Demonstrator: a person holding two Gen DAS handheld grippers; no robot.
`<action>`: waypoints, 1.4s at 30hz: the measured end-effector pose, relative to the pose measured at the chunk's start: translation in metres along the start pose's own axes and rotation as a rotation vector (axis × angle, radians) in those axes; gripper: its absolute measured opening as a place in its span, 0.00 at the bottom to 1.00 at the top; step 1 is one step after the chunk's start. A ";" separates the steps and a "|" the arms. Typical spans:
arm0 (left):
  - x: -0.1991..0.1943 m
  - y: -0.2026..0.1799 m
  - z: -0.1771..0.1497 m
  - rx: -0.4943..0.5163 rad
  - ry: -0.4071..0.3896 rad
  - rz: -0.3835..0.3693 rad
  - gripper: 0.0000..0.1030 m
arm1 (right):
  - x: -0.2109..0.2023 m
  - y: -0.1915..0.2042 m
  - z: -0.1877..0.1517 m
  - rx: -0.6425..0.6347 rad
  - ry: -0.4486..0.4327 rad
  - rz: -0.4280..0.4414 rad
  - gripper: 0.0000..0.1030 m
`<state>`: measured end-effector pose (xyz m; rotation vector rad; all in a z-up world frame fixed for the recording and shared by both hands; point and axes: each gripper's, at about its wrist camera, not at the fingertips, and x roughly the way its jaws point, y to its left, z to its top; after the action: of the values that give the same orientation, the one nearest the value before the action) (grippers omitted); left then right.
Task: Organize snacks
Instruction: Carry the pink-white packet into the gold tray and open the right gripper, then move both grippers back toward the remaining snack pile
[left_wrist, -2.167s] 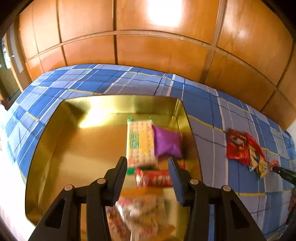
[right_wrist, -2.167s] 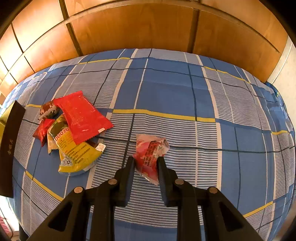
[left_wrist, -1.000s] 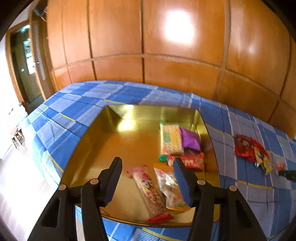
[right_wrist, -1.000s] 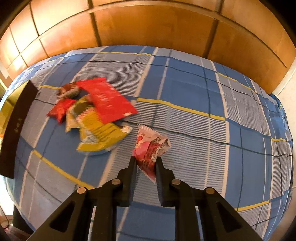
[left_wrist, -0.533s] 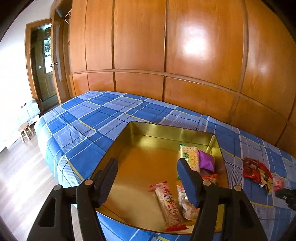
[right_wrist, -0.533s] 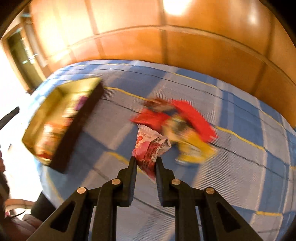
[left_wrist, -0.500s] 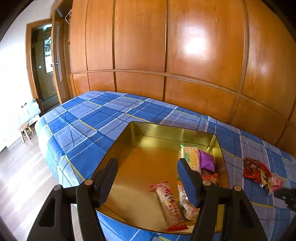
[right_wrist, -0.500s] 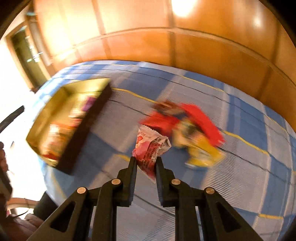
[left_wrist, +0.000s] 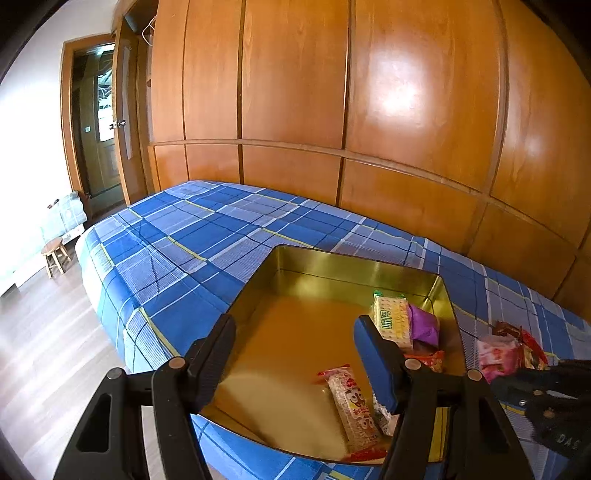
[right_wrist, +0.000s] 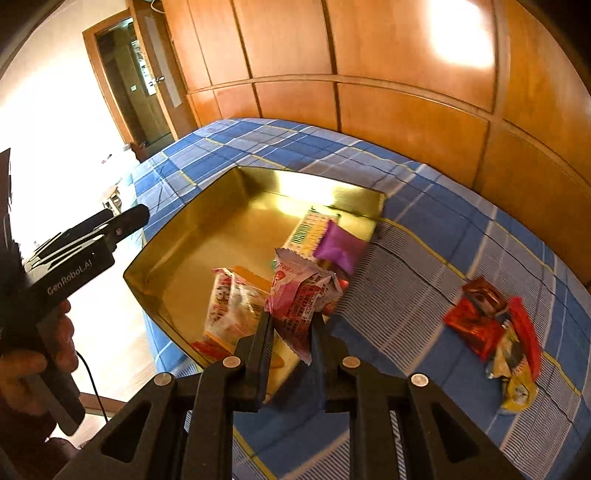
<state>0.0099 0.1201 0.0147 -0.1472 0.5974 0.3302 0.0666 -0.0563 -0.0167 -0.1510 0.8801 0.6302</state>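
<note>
The gold tray (right_wrist: 177, 236) is polished, mirror-like metal, the pink snack packet (right_wrist: 299, 291) crinkly glossy plastic film, the bed cover (left_wrist: 192, 240) matt woven checked cloth, and the wall panels (left_wrist: 295, 74) smooth varnished wood.

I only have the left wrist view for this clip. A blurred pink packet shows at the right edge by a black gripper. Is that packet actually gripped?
Observer: Yes. The right gripper is shut on the pink snack packet, which sticks up between its fingers.
Operator: How many snacks remain on the bedspread?
Observer: One small pile: red, dark brown and yellow wrappers, overlapping.
Operator: Is the left gripper holding anything?
Observer: No. The left gripper is empty, beside the gold tray.
</note>
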 end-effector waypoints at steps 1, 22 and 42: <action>0.001 0.001 0.000 -0.001 0.001 0.000 0.65 | 0.003 0.003 0.002 -0.001 0.005 0.005 0.19; 0.003 0.008 0.001 -0.008 0.001 0.004 0.65 | 0.041 0.014 0.000 0.030 0.076 0.022 0.19; 0.001 -0.005 -0.003 0.032 0.015 -0.022 0.65 | 0.005 -0.012 -0.011 0.086 0.001 -0.007 0.20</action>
<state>0.0109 0.1144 0.0115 -0.1250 0.6155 0.2982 0.0686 -0.0677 -0.0290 -0.0768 0.9053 0.5851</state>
